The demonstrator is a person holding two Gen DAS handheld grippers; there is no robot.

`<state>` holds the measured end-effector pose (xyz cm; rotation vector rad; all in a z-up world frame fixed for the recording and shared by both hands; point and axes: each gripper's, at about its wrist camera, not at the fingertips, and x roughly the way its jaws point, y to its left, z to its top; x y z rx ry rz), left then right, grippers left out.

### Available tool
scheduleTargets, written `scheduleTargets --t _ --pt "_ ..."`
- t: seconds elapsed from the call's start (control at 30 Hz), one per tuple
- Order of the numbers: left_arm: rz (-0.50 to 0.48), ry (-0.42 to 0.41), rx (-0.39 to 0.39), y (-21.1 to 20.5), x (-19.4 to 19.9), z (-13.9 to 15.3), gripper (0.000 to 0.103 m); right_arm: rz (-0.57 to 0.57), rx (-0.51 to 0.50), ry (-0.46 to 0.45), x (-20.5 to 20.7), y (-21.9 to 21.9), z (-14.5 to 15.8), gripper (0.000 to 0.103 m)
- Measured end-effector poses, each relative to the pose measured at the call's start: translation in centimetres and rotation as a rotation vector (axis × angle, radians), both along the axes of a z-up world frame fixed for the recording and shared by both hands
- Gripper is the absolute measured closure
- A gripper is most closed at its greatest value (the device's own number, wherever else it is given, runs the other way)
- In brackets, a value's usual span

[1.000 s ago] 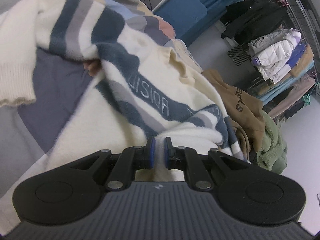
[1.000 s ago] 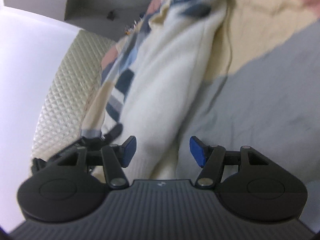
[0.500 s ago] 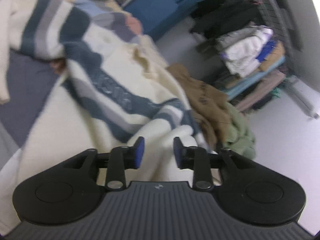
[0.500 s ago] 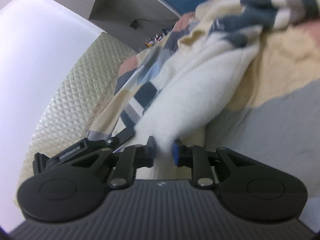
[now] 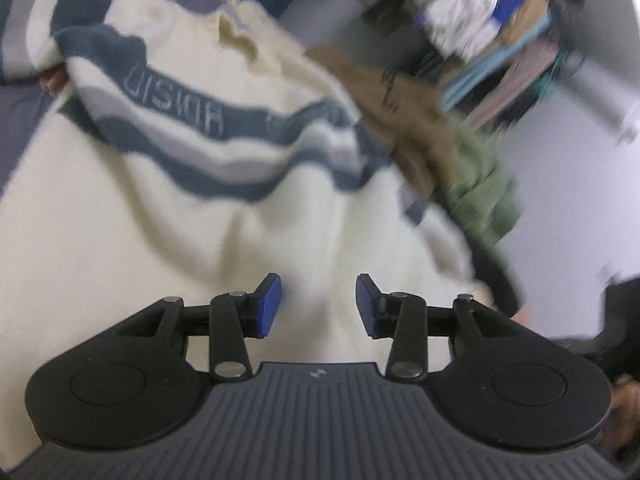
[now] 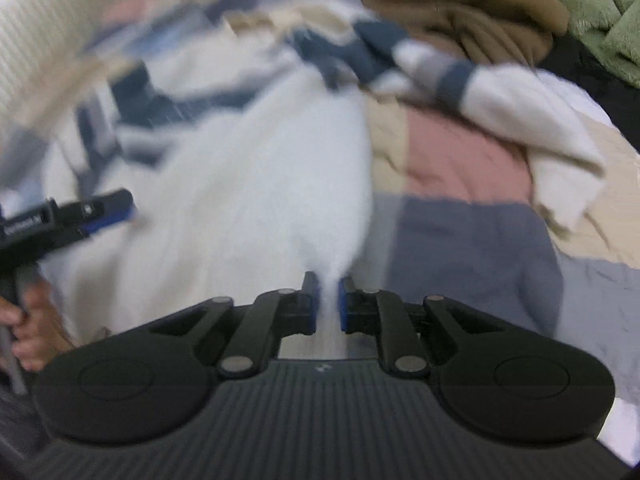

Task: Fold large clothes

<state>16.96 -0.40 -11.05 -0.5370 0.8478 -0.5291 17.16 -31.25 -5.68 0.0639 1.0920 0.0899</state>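
Bed with a patchwork cover in grey, pink and beige blocks carries everything. Cream sweater sprawls across it: fuzzy knit, navy and grey chest stripes, lettering stitched into the navy band, ribbed neckline rumpled near the top. One sleeve with navy/grey bands lies bunched toward the right in the right wrist view, cuff end draped over the pink and beige patches. Both views are motion-blurred.

Brown garment and green fleece are piled just beside the sweater at the bed's far edge. A rack of hanging clothes stands beyond, blurred.

Right hand-held gripper: narrow, blue pads pinching a fold of the sweater's plain cream fabric, which rises from the pads in a taut ridge.

Left hand-held gripper: jaws opening, moderately apart, above plain cream fabric near the hem; pads not pressing on anything. It also shows at the left edge of the right wrist view, with a hand on its grip.
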Motion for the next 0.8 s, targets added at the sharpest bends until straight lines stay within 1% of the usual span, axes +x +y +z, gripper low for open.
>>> scheduleTargets --t 0.03,0.1,0.13,0.17,0.2,0.27,0.33,0.5,0.53,0.67,0.73,0.8 --pt "-0.007 0.009 0.042 -0.7 -0.1 -0.5 0.056 0.001 -0.027 0.037 0.0 0.2 -0.6 0.095" --pt "-0.018 0.027 0.123 -1.9 -0.2 -1.3 0.056 0.022 -0.083 0.113 -0.5 0.4 -2.2 0.095" --pt "-0.018 0.033 0.159 -2.2 -0.1 -1.7 0.056 0.025 -0.095 0.136 -0.4 0.6 -2.5 0.095" --pt "-0.018 0.034 0.183 -2.5 -0.1 -1.9 0.056 0.032 -0.106 0.131 -0.4 0.8 -2.3 0.094" --pt "-0.016 0.034 0.199 -2.7 -0.2 -2.1 0.056 0.038 -0.111 0.115 -0.4 1.0 -1.9 0.094" --pt "-0.017 0.029 0.21 -2.7 -0.2 -2.2 0.056 0.026 -0.083 0.086 -0.3 0.9 -1.0 0.092" --pt "-0.016 0.028 0.204 -2.5 -0.2 -2.1 0.056 0.0 -0.067 0.064 -0.3 0.6 -0.3 0.092" --pt "0.01 0.021 0.177 -1.3 -0.5 -0.9 0.056 -0.024 -0.033 -0.048 0.5 0.9 1.8 0.092" --pt "0.02 0.013 0.175 -1.0 -0.5 -0.6 0.056 -0.025 -0.025 -0.069 0.7 0.9 2.2 0.092" --pt "0.082 -0.061 0.217 -0.1 -0.5 1.1 0.056 -0.011 0.058 -0.146 2.4 2.4 3.2 0.092" --pt "0.111 -0.085 0.225 0.6 -0.5 1.7 0.056 0.01 0.094 -0.185 3.4 3.7 3.1 0.092" --pt "0.131 -0.108 0.249 1.1 -0.5 2.3 0.056 0.035 0.099 -0.227 4.0 5.2 2.5 0.092"
